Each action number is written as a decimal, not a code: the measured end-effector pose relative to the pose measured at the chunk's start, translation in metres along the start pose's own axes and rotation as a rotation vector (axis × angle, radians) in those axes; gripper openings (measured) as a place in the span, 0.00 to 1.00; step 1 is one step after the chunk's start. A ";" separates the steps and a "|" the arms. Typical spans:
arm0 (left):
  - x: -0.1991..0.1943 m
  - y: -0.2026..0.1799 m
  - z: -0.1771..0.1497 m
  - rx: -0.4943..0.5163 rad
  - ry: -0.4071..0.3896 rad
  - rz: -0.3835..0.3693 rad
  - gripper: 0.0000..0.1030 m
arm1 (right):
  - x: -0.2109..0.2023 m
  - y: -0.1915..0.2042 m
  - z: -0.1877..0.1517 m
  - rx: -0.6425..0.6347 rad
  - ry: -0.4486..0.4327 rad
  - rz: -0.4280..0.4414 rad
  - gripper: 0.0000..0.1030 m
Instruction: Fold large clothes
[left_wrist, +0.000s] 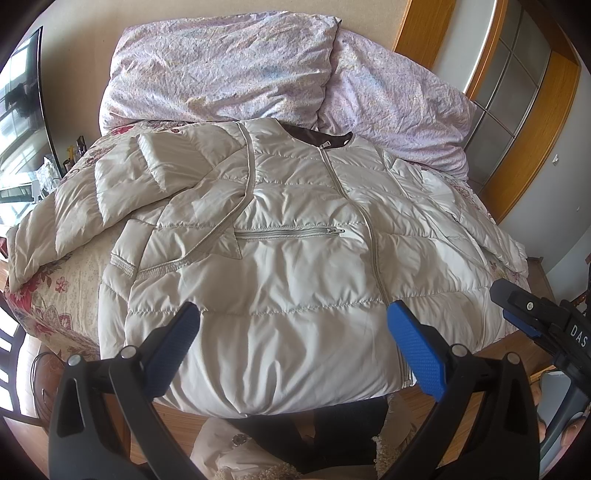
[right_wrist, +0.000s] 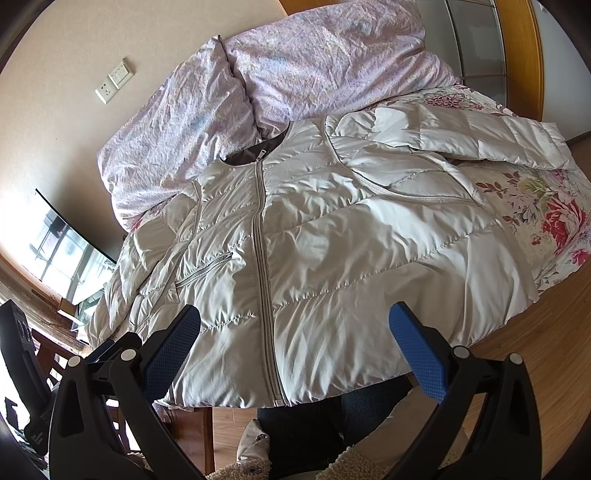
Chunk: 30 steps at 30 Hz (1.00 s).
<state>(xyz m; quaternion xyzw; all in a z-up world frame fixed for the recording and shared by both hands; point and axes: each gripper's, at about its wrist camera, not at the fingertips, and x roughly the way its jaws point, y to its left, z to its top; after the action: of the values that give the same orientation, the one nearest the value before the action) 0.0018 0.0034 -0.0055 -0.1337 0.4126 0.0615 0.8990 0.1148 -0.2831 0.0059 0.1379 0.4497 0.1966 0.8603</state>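
Note:
A cream quilted puffer jacket (left_wrist: 280, 266) lies front up on the bed, zipped, collar toward the pillows, hem hanging over the near edge. It also shows in the right wrist view (right_wrist: 332, 258). One sleeve (left_wrist: 92, 206) is folded across the chest on the left side; the other sleeve (right_wrist: 480, 136) stretches out to the right. My left gripper (left_wrist: 293, 339) is open and empty above the hem. My right gripper (right_wrist: 295, 339) is open and empty above the hem near the zipper; it also shows in the left wrist view (left_wrist: 524, 314).
Two lilac pillows (left_wrist: 229, 62) lie at the head of the bed. The floral bedsheet (right_wrist: 554, 221) shows beside the jacket. A wooden-framed door (left_wrist: 517, 92) stands right, a TV screen (right_wrist: 62, 247) left. Wooden floor (right_wrist: 535, 350) lies below the bed edge.

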 end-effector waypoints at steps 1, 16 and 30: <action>0.000 0.000 0.000 0.000 0.000 0.000 0.98 | 0.000 0.000 0.000 0.000 0.000 -0.001 0.99; 0.000 0.000 0.000 0.000 0.000 0.000 0.98 | 0.002 0.001 0.000 0.000 0.000 -0.002 0.99; 0.007 0.005 0.004 -0.004 0.006 0.004 0.98 | 0.010 -0.011 0.015 0.027 -0.015 -0.019 0.99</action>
<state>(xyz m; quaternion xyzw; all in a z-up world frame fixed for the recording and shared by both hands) 0.0076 0.0091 -0.0092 -0.1347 0.4155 0.0637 0.8973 0.1351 -0.2892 0.0026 0.1469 0.4471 0.1810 0.8636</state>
